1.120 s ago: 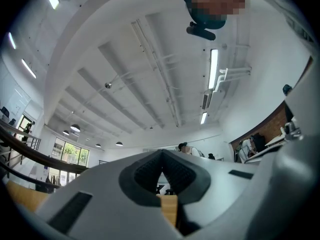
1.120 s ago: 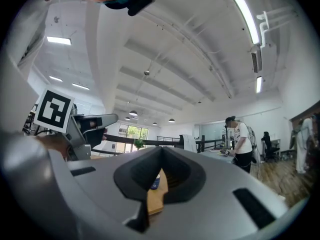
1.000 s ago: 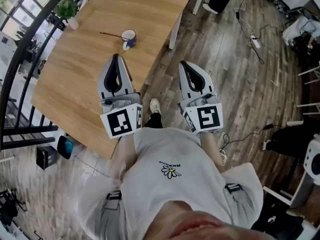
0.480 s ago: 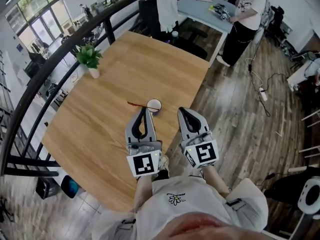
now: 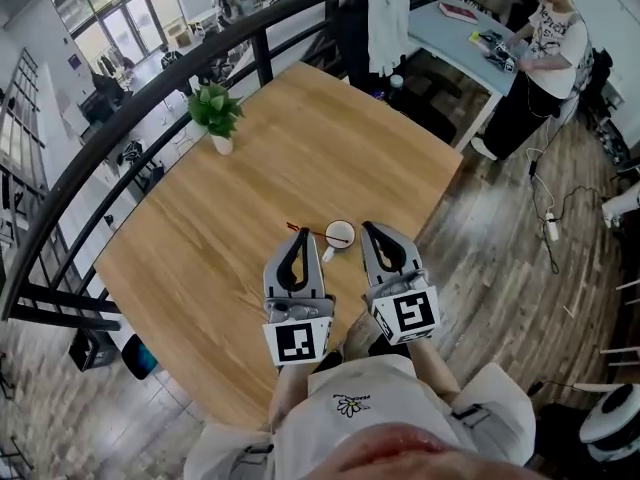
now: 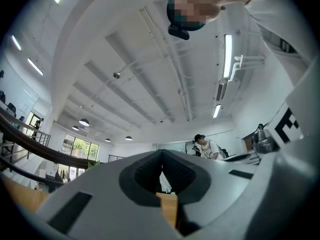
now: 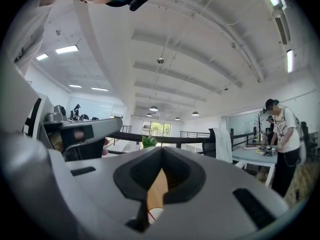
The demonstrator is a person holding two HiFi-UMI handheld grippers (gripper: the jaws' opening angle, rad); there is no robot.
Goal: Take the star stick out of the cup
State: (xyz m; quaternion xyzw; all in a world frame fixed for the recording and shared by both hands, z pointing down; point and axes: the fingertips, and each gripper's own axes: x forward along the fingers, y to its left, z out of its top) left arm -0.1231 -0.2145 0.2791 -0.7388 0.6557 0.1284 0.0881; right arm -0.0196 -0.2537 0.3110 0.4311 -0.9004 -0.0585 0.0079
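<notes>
1. Left tongs (image 5: pixel 300 234) and right tongs (image 5: pixel 369 228) are both closed and empty, held side by side before the person's chest, pointing forward over the worktop (image 5: pixel 300 138).
2. White cup (image 5: pixel 340 234) stands between their tips; the star stick (image 5: pixel 318 234) leans out leftward, near the left tongs.
3. Potted plant (image 5: pixel 215 113) stands well beyond.

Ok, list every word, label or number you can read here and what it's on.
None can be read.
Print above the daisy on the person's white shirt: too small.
Print on the standing person's shirt: too blurred.
The left gripper and right gripper bear square markers only, no letters.
</notes>
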